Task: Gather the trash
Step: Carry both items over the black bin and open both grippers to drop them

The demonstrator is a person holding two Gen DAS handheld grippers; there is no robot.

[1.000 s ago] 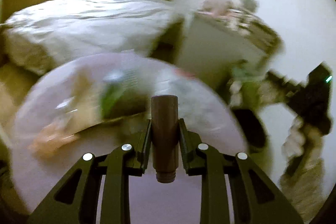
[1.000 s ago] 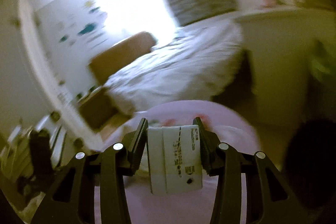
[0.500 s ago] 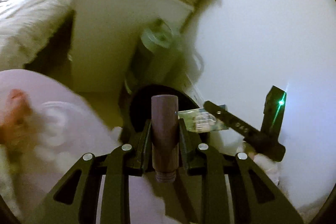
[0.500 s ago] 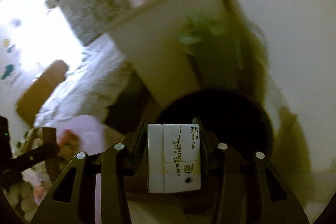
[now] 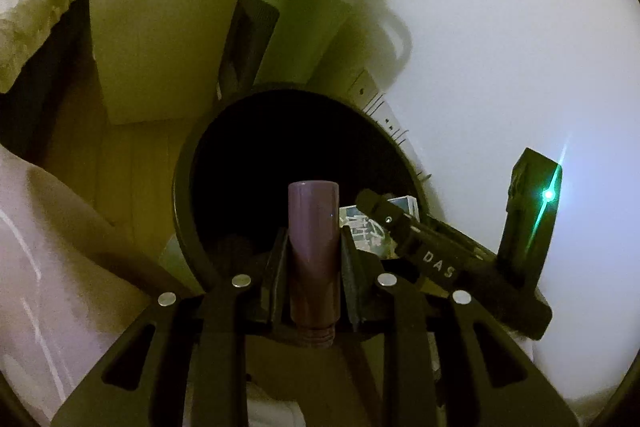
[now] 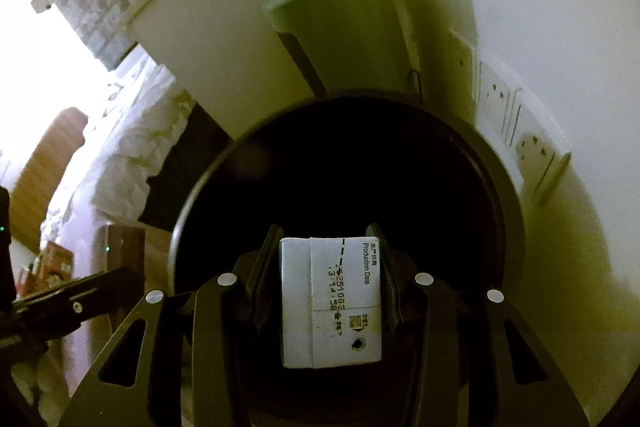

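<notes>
My left gripper [image 5: 314, 247] is shut on a purple-brown tube [image 5: 314, 219], held upright over the near rim of a round black bin [image 5: 184, 163]. My right gripper [image 6: 330, 243] is shut on a white carton [image 6: 332, 303] printed "Production Date", held above the bin's dark mouth [image 6: 512, 211]. In the left wrist view the right gripper [image 5: 380, 215] reaches in from the right with the carton [image 5: 360, 227] over the bin's rim. In the right wrist view the left gripper [image 6: 112, 267] and the tube [image 6: 120, 247] show at the left edge. The bin's inside is too dark to see.
A white cabinet [image 5: 160, 7] and a tall pale green appliance [image 5: 296, 7] stand right behind the bin. Wall sockets [image 6: 496, 95] sit on the white wall to the right. A bed with white bedding [image 5: 32, 7] and a pink cloth [image 5: 60, 267] lie to the left.
Both grippers have swung from over the pink round surface to the right and down, ending above the black bin. Each still holds its item.
</notes>
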